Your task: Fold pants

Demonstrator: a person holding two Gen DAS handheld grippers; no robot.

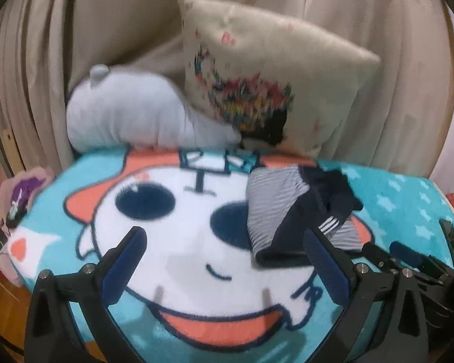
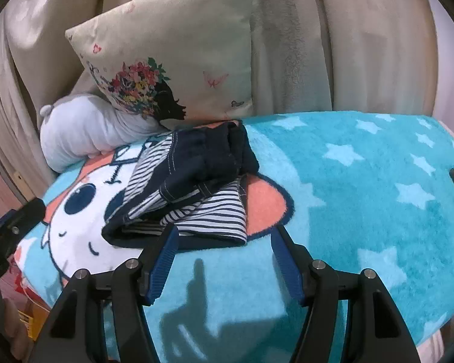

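Note:
A small pair of navy pants with a blue-and-white striped lining lies folded into a compact bundle on the turquoise cartoon blanket. In the left wrist view the same pants lie to the right of centre, just beyond the right finger. My left gripper is open over the blanket's white cartoon face with nothing between its fingers. My right gripper is open too, its tips just short of the bundle's near edge, holding nothing. The right gripper's black body shows at the right edge of the left wrist view.
A cream cushion with a flower print leans against beige curtains at the back. A pale blue plush pillow lies left of it. The blanket's right half carries only white stars. Clutter sits past the left edge.

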